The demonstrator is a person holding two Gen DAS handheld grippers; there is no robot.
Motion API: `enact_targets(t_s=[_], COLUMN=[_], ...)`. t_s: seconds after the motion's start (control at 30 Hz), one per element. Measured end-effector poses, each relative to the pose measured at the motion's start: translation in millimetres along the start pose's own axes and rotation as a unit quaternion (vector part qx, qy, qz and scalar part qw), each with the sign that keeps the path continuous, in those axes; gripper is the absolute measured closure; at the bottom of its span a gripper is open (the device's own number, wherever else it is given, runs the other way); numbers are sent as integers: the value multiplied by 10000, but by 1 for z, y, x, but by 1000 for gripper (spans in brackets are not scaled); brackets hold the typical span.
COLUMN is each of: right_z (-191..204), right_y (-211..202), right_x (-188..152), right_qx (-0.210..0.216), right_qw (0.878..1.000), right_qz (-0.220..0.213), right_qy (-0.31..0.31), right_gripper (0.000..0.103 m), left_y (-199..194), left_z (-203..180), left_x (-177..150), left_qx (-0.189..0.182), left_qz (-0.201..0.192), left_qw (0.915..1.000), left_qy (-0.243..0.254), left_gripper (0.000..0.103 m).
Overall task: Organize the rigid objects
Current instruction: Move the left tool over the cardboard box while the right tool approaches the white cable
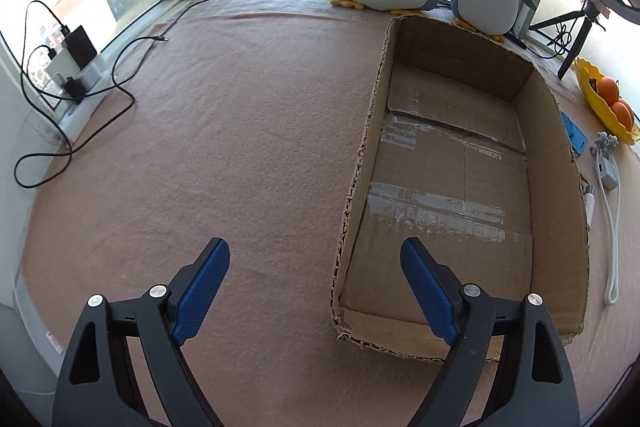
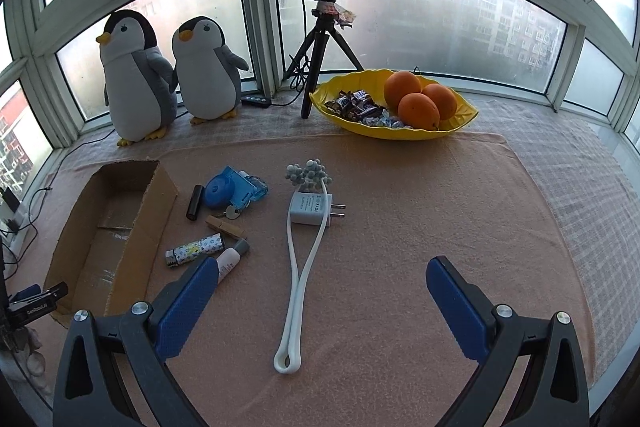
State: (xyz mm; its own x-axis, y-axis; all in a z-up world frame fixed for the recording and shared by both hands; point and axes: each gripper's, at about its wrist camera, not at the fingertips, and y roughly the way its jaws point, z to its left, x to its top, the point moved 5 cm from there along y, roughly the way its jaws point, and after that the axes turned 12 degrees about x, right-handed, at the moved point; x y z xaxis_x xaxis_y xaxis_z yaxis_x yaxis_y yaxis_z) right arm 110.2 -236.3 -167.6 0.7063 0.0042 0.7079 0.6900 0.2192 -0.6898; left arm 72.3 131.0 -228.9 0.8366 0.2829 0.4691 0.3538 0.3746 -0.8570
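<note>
An empty cardboard box (image 1: 452,163) lies on the pink cloth, and my left gripper (image 1: 314,259) hangs open over its near left wall with nothing between the fingers. In the right wrist view the box (image 2: 156,211) is at the left. Beside it lie a blue plastic gadget (image 2: 236,189), a black cylinder (image 2: 194,203), a wooden clothespin (image 2: 224,227), a patterned lighter (image 2: 194,247) and a white tube (image 2: 230,261). A white charger (image 2: 312,209) with a looped white cable (image 2: 298,287) lies between the fingers of my open right gripper (image 2: 322,267), untouched.
Two plush penguins (image 2: 168,75) stand by the windows. A yellow bowl (image 2: 460,123) with oranges and sweets and a ring light on a tripod (image 2: 320,39) sit at the back. A power strip with black cables (image 1: 76,67) is far left.
</note>
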Motion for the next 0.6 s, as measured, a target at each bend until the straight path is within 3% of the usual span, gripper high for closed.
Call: enact_targets(t_s=[0.1, 0.33, 0.53, 0.6], right_z=[-1, -9, -15, -18], right_y=[18, 52, 71, 77], right_x=[-1, -7, -12, -15], right_qx=[86, 138, 167, 215], right_qw=[9998, 9987, 9975, 9965], right_qz=[169, 473, 688, 797], right_qy=[-28, 93, 85, 162], right_gripper=[0, 2, 9, 16], left_y=[1, 8, 11, 12], left_z=[0, -1, 1, 0], left_x=[-1, -7, -10, -10], left_qx=[-13, -129, -438, -569], left_qz=[8, 86, -19, -66], left_qw=[10000, 9999, 9988, 9980], left_qy=[11, 14, -218, -261], left_gripper=[17, 36, 42, 46])
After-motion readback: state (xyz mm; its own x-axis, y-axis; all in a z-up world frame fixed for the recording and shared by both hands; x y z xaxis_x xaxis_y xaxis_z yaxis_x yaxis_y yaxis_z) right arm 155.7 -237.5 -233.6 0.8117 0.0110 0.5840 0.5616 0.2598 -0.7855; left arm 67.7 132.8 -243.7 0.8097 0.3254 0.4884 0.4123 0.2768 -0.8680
